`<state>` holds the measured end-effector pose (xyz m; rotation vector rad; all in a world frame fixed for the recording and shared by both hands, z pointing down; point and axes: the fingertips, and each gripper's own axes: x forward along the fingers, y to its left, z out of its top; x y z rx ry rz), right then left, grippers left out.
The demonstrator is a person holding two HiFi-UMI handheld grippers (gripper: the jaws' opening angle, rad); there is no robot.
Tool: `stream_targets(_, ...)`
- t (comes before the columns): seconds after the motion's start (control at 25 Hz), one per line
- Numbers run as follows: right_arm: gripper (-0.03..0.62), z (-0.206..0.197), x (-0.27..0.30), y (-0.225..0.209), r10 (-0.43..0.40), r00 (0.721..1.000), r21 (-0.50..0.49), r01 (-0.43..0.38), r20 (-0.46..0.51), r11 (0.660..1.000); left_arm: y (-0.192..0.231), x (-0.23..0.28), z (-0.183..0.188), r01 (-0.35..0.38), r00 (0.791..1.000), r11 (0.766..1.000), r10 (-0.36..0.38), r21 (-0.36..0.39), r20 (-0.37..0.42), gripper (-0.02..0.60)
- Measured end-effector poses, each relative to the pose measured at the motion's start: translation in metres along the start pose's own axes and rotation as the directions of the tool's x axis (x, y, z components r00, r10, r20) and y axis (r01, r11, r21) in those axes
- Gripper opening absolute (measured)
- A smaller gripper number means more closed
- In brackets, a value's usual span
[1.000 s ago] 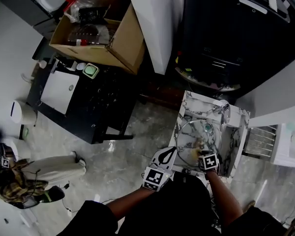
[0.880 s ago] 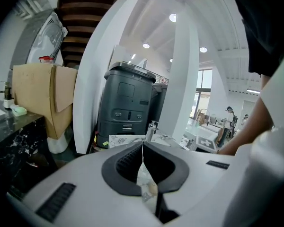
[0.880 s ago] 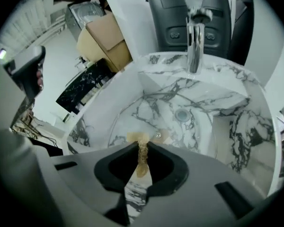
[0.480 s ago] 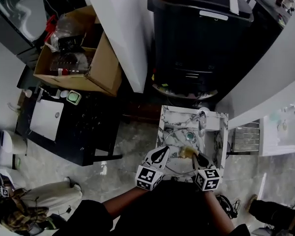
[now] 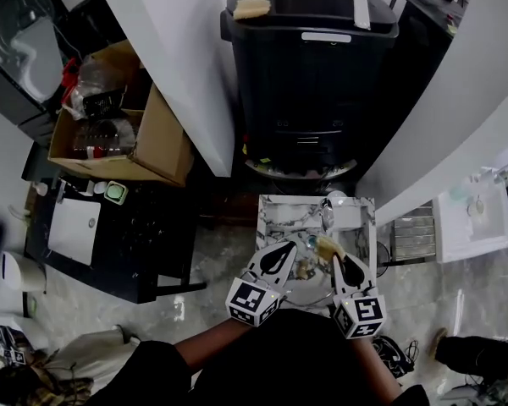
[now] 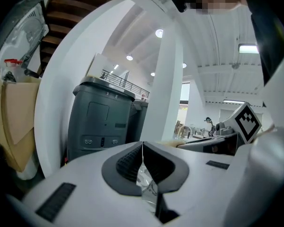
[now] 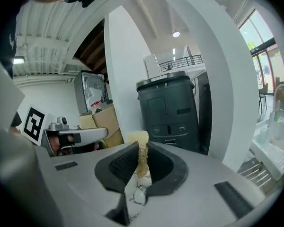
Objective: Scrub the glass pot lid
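We hold lid (image 6: 146, 186) and sponge (image 7: 138, 137).
Jaws of the left gripper (image 6: 142, 148) pinch the clear glass rim; the right gripper (image 7: 142, 150) clamps the yellow sponge.

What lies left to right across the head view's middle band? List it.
black table → left tongs → right tongs → sink

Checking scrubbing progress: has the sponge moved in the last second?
Yes. The sponge went from the marble surface's near edge toward its middle.
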<state>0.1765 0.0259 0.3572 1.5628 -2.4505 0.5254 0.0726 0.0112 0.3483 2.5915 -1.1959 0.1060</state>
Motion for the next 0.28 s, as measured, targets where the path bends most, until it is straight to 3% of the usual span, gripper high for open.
stream_targets(0.28,0.062,0.021,-0.017,-0.014,0.004,0.999,0.016,-0.004,0.04,1.0,-0.027,0.009,0.017,0.045,0.999,0.998,-0.045,0.038,0.016,0.018)
